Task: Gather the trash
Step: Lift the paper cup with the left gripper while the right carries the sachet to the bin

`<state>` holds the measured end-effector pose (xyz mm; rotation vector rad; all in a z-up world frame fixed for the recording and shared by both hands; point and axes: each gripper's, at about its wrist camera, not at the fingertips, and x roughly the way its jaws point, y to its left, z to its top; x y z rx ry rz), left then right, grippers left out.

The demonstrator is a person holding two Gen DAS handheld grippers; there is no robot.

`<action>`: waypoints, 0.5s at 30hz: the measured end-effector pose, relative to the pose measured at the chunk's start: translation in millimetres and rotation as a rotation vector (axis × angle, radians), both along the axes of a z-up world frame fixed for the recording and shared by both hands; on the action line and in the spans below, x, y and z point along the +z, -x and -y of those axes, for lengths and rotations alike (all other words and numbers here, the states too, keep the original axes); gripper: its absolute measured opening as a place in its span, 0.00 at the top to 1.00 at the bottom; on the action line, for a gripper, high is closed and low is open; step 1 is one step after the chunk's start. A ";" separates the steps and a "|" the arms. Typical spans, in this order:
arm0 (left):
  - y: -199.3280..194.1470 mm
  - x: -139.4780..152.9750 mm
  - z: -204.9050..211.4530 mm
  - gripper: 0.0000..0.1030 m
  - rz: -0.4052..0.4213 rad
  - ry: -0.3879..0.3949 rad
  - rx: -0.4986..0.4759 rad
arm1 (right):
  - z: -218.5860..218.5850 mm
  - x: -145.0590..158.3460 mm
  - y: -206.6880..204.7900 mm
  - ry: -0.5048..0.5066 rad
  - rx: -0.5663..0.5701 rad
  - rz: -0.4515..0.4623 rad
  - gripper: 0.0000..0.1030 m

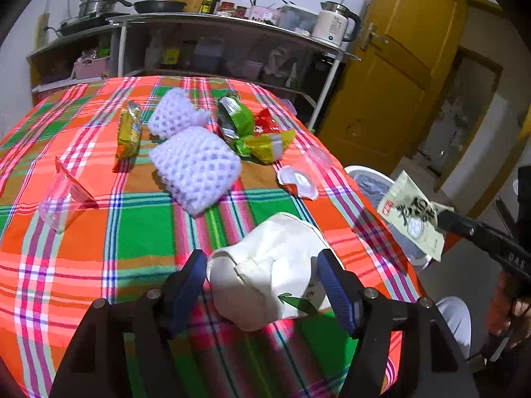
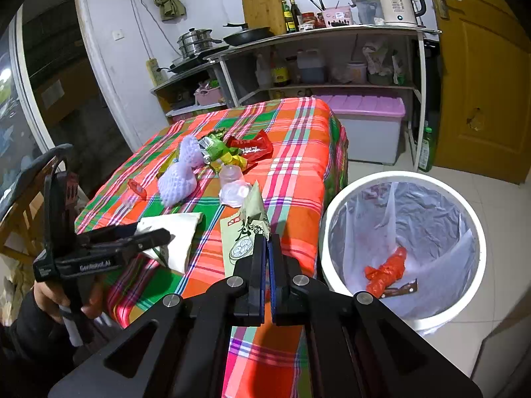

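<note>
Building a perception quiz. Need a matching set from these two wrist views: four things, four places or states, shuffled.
Things:
1. white bag
2. pale green packet
3. orange wrapper
4. foam nets

Places or states:
A. inside the bin
B. pinched in the shut right gripper
C. lying mid-table on the plaid cloth
D. between the open left gripper's fingers, not squeezed

Pairs: 1-D, 2-B, 3-A, 4-C
</note>
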<state>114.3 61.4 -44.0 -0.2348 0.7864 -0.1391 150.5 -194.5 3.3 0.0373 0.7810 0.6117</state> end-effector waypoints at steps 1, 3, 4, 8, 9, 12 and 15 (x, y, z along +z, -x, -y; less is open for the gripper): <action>1.3 0.4 1.3 0.35 0.003 -0.007 0.002 | 0.4 -0.2 -0.2 0.001 -0.001 0.000 0.98; 4.7 2.8 2.9 0.45 0.013 -0.006 0.009 | 1.2 0.0 -0.2 0.001 -0.004 -0.001 0.98; 6.0 4.1 2.3 0.47 0.017 -0.002 0.014 | 1.2 0.1 -0.3 0.001 -0.003 0.000 0.98; 10.0 12.1 0.4 0.59 0.038 -0.006 0.034 | 1.8 0.3 -0.3 0.000 -0.002 0.001 0.98; 11.1 13.5 2.6 0.59 0.042 -0.016 0.032 | 2.2 0.1 -0.2 -0.001 -0.002 0.002 0.98; 15.1 16.8 8.5 0.60 0.056 -0.039 0.028 | 2.5 0.4 0.3 0.001 -0.002 0.003 0.98; 19.9 24.2 13.3 0.61 0.077 -0.039 0.021 | 3.1 1.1 0.7 -0.001 -0.005 0.005 0.98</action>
